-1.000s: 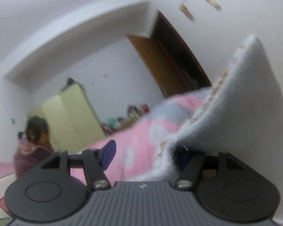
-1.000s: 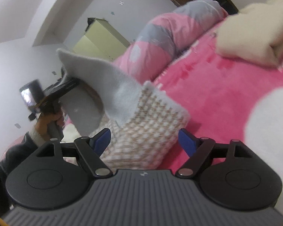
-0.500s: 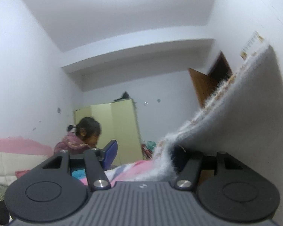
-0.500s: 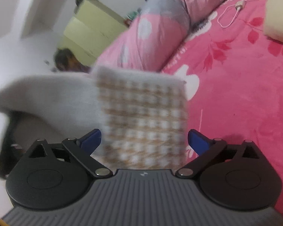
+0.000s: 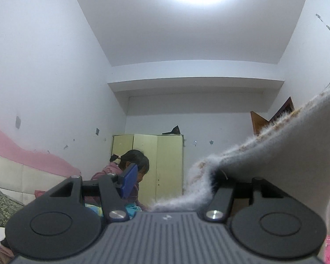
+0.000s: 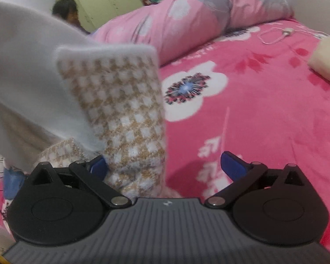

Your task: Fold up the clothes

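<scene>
Fuzzy houndstooth garment (image 6: pixel 112 101) has dropped toward 6 o'clock between the wide-spread right claw (image 6: pixel 165 165); left claw (image 5: pixel 173 180) stays gaping, fabric draped over one finger.

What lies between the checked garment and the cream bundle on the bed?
In the right wrist view, only bare pink floral bedsheet lies between the checked garment and the cream bundle.

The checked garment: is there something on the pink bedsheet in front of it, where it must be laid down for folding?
Nothing visible lies there. The checked garment hangs over bare pink bedsheet; the duvet, white cable and cream fabric lie farther off.
</scene>
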### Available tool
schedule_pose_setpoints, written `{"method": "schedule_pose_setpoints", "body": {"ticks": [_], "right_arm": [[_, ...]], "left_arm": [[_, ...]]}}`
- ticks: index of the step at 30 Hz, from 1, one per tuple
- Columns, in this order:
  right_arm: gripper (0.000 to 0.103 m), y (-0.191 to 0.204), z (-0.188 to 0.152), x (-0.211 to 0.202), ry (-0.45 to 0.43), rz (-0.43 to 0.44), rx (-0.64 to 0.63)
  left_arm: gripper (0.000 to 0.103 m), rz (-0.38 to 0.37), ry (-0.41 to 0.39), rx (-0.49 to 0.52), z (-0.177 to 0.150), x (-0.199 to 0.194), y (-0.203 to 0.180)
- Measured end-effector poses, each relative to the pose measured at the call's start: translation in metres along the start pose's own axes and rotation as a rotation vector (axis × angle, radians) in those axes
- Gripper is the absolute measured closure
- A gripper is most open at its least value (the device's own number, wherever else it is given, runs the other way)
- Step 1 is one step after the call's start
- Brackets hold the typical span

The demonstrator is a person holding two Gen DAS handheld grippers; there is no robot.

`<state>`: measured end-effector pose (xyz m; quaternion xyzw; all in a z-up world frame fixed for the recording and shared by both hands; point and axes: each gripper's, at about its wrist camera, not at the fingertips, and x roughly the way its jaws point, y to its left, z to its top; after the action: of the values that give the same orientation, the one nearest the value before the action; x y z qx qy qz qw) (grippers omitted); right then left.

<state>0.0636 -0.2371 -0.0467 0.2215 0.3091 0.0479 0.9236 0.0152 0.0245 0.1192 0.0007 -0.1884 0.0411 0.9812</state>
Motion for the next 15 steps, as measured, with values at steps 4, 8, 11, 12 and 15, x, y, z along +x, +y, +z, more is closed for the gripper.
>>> {"method": "schedule_pose_setpoints", "body": {"ticks": [4,8,11,12,15], "right_arm": [[0.002,0.019,0.005,-0.014,-0.034,0.165,0.023],[0.001,0.046,0.01,0.002,0.056,0.256,-0.034],[0.002,0.047,0.003,0.029,0.177,0.321,0.019],[0.005,0.048,-0.001,0.036,0.205,0.335,0.035],[0.038,0.061,-0.003,0.038,0.203,0.332,-0.029]], "left_arm": [[0.043,0.028,-0.031,-0.029,0.016,-0.021,0.016],[0.044,0.063,-0.061,-0.047,0.03,-0.037,0.033],[0.044,0.075,-0.063,-0.031,0.033,-0.049,0.038],[0.044,0.077,-0.058,-0.024,0.033,-0.052,0.039],[0.044,0.084,-0.042,-0.009,0.033,-0.059,0.043]]}}
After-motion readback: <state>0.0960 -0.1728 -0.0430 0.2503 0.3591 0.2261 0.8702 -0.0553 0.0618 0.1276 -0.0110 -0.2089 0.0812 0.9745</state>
